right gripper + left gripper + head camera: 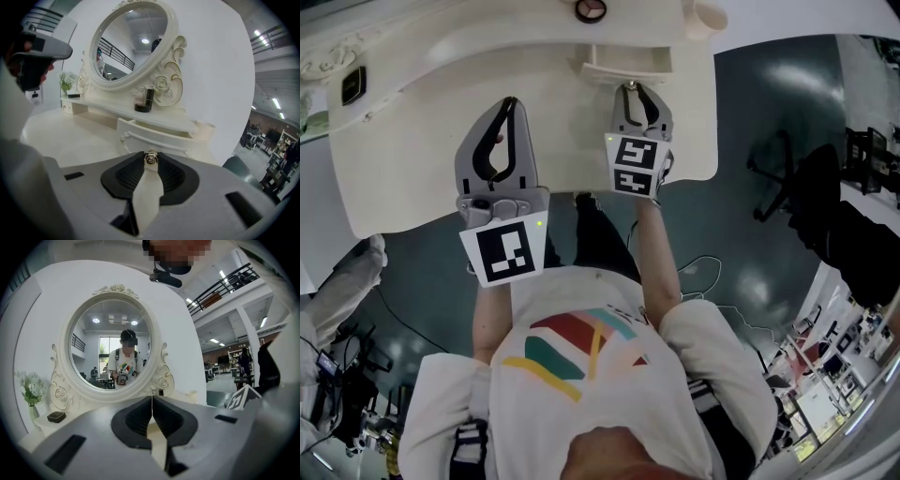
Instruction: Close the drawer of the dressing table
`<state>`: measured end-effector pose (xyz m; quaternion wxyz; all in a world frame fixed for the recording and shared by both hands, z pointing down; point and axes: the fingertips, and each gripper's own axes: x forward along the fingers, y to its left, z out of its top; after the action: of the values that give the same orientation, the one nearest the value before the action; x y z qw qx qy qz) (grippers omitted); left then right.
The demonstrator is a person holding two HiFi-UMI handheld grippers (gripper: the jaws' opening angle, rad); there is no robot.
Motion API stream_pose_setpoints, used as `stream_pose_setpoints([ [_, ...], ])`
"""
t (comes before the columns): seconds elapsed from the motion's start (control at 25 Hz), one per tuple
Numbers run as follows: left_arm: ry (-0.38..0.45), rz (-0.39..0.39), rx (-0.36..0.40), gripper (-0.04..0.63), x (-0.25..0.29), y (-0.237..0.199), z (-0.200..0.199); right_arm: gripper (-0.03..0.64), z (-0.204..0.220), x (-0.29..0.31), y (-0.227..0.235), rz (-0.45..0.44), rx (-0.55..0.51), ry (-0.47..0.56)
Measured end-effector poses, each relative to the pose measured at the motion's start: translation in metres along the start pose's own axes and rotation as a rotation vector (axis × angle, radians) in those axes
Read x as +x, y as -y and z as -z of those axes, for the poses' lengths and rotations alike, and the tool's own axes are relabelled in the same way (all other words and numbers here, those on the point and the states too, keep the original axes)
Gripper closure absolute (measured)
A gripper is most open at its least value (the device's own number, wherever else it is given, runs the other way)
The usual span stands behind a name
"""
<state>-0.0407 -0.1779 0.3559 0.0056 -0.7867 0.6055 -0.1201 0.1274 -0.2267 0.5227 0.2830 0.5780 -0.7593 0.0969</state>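
Gripping the small metal knob (150, 158) between its jaw tips, the right gripper (150, 160) points at the front of the drawer (154, 138). The jaws stand narrow, both pads pressed on the knob. In the head view this gripper (639, 92) reaches over the cream surface (422, 159) to the drawer (623, 64), which sticks out from the raised shelf at the back of the dressing table. The drawer is open. From above only its pale rim shows, and what lies inside it cannot be made out.

The left gripper (152, 398) holds nothing; its jaws meet at the tips. It hangs over the surface to the left of the right one (511, 103), apart from the drawer, and faces the oval mirror (115, 345).

On the shelf above the drawer stands a dark little bottle (148, 98) on a dark round base, just below the carved mirror frame. Farther left on the shelf, a small vase (33, 411) holds pale flowers, and a flat black box (56, 416) lies just beside it, shut.
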Motion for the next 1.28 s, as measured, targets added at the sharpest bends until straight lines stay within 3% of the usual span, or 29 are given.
stream_pose_setpoints([
  [1.28, -0.031, -0.025, -0.012, 0.589, 0.005, -0.009, 0.015, 0.538, -0.003, 0.036, 0.012, -0.008, -0.03, -0.026],
])
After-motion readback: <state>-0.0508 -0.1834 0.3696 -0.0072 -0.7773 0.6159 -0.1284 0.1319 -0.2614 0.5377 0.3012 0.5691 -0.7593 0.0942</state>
